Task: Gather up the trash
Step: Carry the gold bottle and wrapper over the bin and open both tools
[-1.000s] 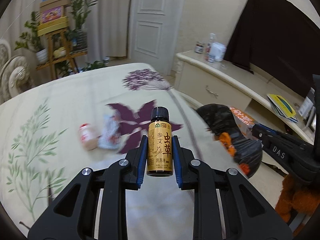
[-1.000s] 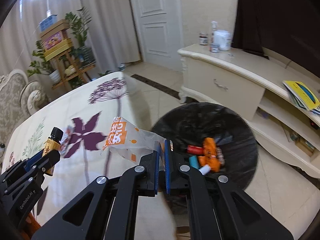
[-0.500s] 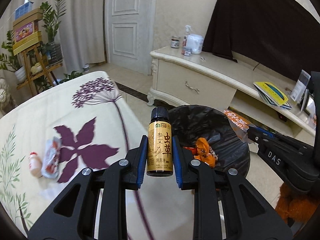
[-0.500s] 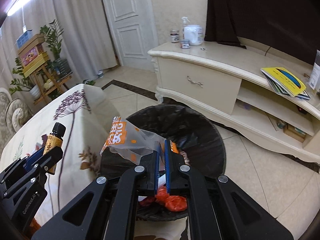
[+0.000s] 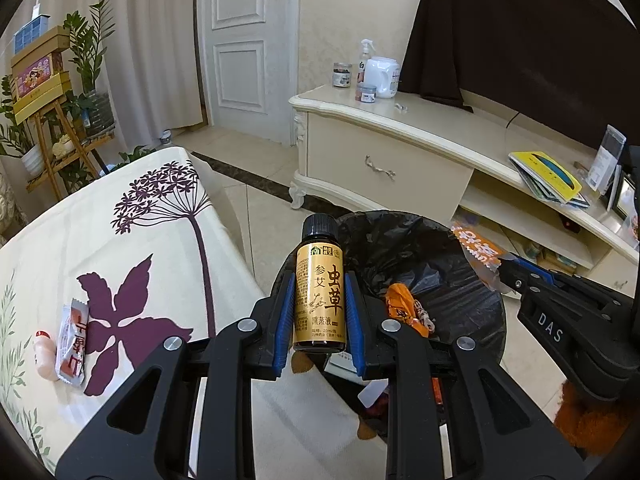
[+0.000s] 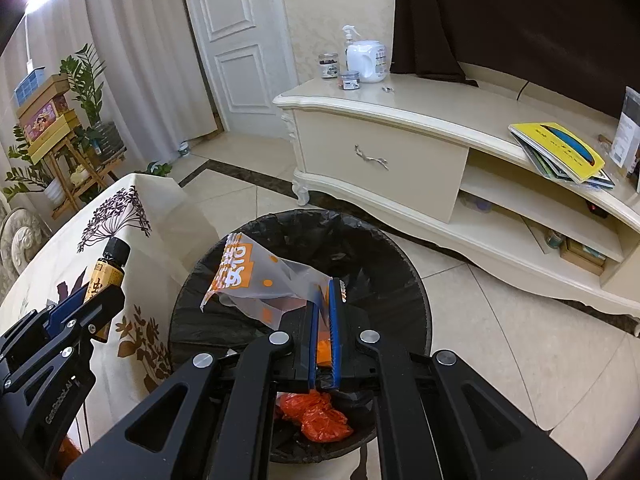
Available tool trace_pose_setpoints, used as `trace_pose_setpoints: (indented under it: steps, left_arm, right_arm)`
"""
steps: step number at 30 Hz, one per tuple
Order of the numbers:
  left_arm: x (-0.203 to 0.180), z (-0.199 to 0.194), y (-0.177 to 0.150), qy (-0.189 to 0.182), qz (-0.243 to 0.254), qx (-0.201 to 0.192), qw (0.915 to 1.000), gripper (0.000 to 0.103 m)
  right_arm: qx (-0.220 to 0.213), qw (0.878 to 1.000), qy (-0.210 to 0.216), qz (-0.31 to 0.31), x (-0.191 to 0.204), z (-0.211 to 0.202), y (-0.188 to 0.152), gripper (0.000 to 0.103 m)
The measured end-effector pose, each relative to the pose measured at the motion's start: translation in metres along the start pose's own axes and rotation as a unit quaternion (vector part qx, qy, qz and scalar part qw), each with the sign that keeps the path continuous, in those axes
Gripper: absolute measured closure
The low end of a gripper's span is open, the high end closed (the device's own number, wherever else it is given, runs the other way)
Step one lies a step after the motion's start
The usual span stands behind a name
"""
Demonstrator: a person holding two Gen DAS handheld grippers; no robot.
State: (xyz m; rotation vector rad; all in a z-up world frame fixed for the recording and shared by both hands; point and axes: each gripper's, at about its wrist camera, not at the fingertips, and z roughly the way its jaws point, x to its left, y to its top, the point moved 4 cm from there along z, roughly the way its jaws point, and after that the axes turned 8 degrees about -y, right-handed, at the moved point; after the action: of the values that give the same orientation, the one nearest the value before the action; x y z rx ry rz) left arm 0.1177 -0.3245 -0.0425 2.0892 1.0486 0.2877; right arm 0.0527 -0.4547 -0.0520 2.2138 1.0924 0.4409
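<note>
Both hands have swung from the tabletop (image 5: 120, 216) to the bin (image 6: 404, 280) at lower centre, left gripper (image 5: 320, 312) jaws clamping the bottle (image 5: 319, 292), right gripper (image 6: 325, 312) jaws pinching the wrapper (image 6: 256, 276); let go only once each hangs squarely over the opening.

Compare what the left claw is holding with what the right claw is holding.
The left claw grips a rigid small bottle with a gold label and black cap, standing upright. The right claw pinches a limp, clear plastic wrapper with orange print by one edge, so it flops sideways. Both are near or above the black-lined trash bin.

Cream cabinet (image 6: 384, 160) stands on tiled floor (image 6: 500, 320) beside a white door (image 6: 236, 40).
</note>
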Motion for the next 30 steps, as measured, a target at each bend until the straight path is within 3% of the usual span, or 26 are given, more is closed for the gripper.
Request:
trace_pose_setpoints:
  steps: [14,17,19,21,30]
  left_arm:
    - [-0.003,0.016,0.005,0.007,0.004,0.018,0.9998,0.079]
    - [-0.001,0.017,0.006,0.008,0.001,0.018,0.9998,0.075]
    - [0.000,0.016,0.006,0.008,-0.003,0.019,0.9998,0.061]
    - [0.002,0.015,0.007,0.007,-0.008,0.014,0.9998,0.056]
    - [0.005,0.013,0.007,0.008,-0.016,0.011,0.9998,0.045]
  right_arm:
    - [0.004,1.000,-0.015,0.003,-0.002,0.008,0.000,0.097]
    - [0.008,1.000,-0.017,0.005,-0.002,0.010,0.000,0.090]
    - [0.007,1.000,-0.019,0.004,-0.002,0.010,0.000,0.076]
    - [0.005,1.000,-0.021,0.005,-0.002,0.010,0.000,0.070]
    - [0.005,1.000,-0.027,0.008,-0.005,0.008,-0.001,0.059]
